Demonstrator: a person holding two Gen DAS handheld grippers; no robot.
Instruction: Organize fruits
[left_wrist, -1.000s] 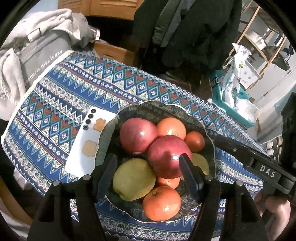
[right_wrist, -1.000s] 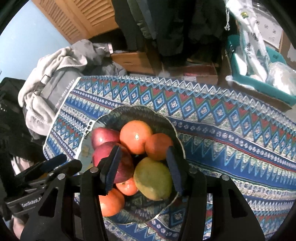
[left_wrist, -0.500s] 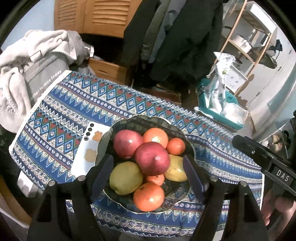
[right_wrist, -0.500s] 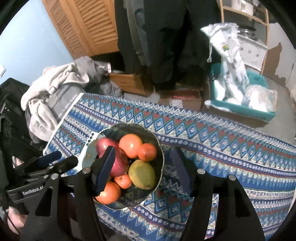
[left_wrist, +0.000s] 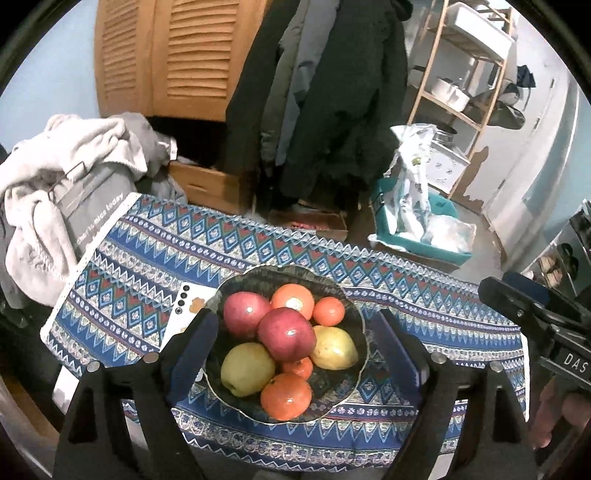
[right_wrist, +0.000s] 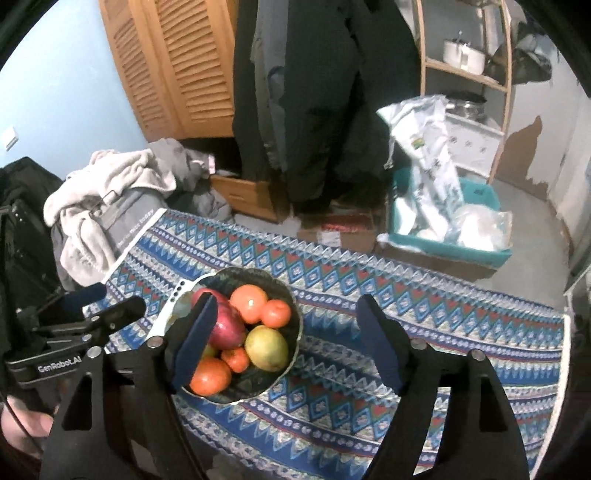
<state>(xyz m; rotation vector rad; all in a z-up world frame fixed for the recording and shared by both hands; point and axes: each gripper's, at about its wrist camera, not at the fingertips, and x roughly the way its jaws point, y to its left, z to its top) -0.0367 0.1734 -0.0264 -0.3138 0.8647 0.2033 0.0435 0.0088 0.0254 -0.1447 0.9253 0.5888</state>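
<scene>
Left gripper (left_wrist: 295, 343): jaws stand wide apart and have just been opening. Nothing is pressed between the pads; the bowl (left_wrist: 354, 314) appears in the gap between them but lies below on the table, untouched.

Right gripper (right_wrist: 288, 332): jaws likewise spread wide, having just been opening, with nothing gripped. In its view the left finger (right_wrist: 194, 341) overlaps the bowl's left side; the right finger stands over bare cloth (right_wrist: 443, 314).

Bowl: dark, scalloped rim, lower centre of the left wrist view and lower left of centre in the right wrist view. It rests on the patterned blue cloth. All fruit seen is inside it, heaped:
- two red apples (left_wrist: 286, 334), one on top of the pile, one behind it to the left
- a green pear (left_wrist: 247, 368) at lower left
- a yellow-green fruit (left_wrist: 334, 348) at right
- oranges (left_wrist: 291, 301) at the back, two side by side, a large one at the front edge and a small one partly buried in the middle.

A white phone (left_wrist: 184, 310) lies face down on the cloth, its right side hidden by the bowl's left rim.

Surroundings: heap of grey and white clothes (left_wrist: 55, 177) at the left edge; louvred wooden doors (left_wrist: 166, 55) at upper left; dark coats (left_wrist: 332, 92) hanging at top centre; a teal bin (left_wrist: 421, 236) with white bags at right; a wooden shelf (left_wrist: 461, 74) at upper right.

Each gripper shows at the edge of the other's view, with part of a hand (left_wrist: 554, 413) behind it.
</scene>
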